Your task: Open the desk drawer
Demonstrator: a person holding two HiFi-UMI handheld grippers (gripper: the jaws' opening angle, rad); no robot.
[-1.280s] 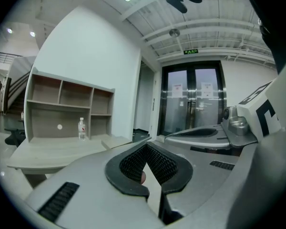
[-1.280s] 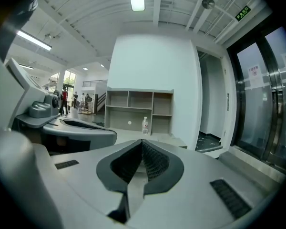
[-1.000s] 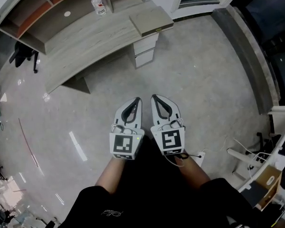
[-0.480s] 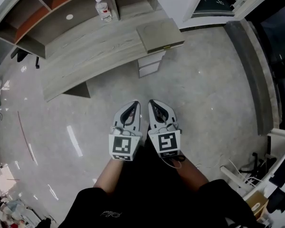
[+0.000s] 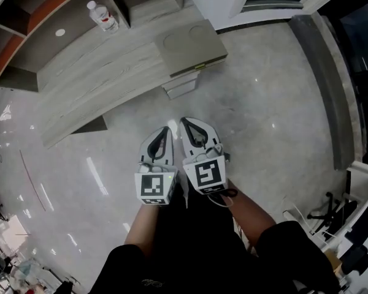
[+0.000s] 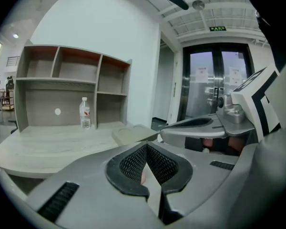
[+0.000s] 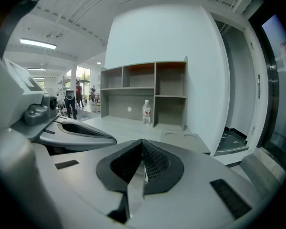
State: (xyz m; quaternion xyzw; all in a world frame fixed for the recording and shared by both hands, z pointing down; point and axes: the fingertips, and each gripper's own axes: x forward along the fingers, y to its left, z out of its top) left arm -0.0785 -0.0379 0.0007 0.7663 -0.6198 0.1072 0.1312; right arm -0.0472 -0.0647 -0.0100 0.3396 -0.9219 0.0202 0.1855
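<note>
The light wood desk (image 5: 104, 72) stands at the upper left of the head view. Its white drawer fronts (image 5: 180, 89) show under the desk's right end, closed. Both grippers are held side by side over the floor, short of the drawers. My left gripper (image 5: 166, 129) is shut with nothing in it, and my right gripper (image 5: 184, 120) beside it is shut and empty too. In the left gripper view the shut jaws (image 6: 146, 145) point at the desk (image 6: 47, 144). The right gripper view shows its shut jaws (image 7: 142, 141) below the desk's raised end panel (image 7: 188, 141).
A water bottle (image 5: 103, 16) stands on the desk by the shelf unit (image 5: 61, 8). Glass doors (image 6: 219, 85) lie to the right. A dark floor strip (image 5: 331, 72) runs along the right side. A white stand and cables (image 5: 319, 216) sit at the lower right. People (image 7: 70, 104) stand far off.
Both grippers have moved forward toward the desk's drawer end, still shut and side by side. The desk has drawn closer and shifted left in the head view.
</note>
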